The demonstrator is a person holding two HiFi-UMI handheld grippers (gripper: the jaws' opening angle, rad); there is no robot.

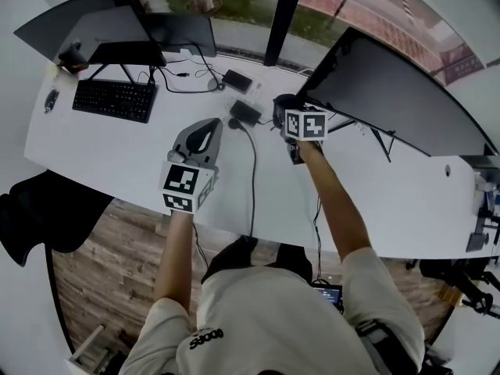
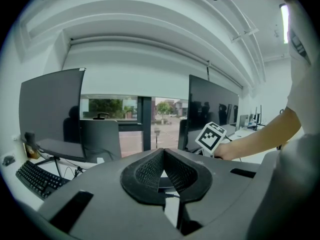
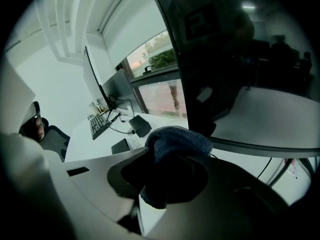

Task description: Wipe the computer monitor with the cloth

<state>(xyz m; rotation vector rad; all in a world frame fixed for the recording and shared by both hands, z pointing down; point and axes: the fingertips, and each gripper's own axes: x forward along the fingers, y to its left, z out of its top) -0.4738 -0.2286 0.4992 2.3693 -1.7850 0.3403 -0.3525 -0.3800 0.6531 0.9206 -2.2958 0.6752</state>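
A big dark monitor stands at the right of the white desk, its screen filling the right gripper view. My right gripper is shut on a bunched blue cloth that bulges out between the jaws. It hovers just off the monitor's lower left corner, and I cannot tell whether the cloth touches the screen. My left gripper hangs over the desk's middle, left of the right one. Its jaws are shut with nothing in them.
Two more monitors stand at the back left, with a black keyboard in front of them. Small black boxes and cables lie mid-desk. An office chair sits at the left edge, and clutter at the far right.
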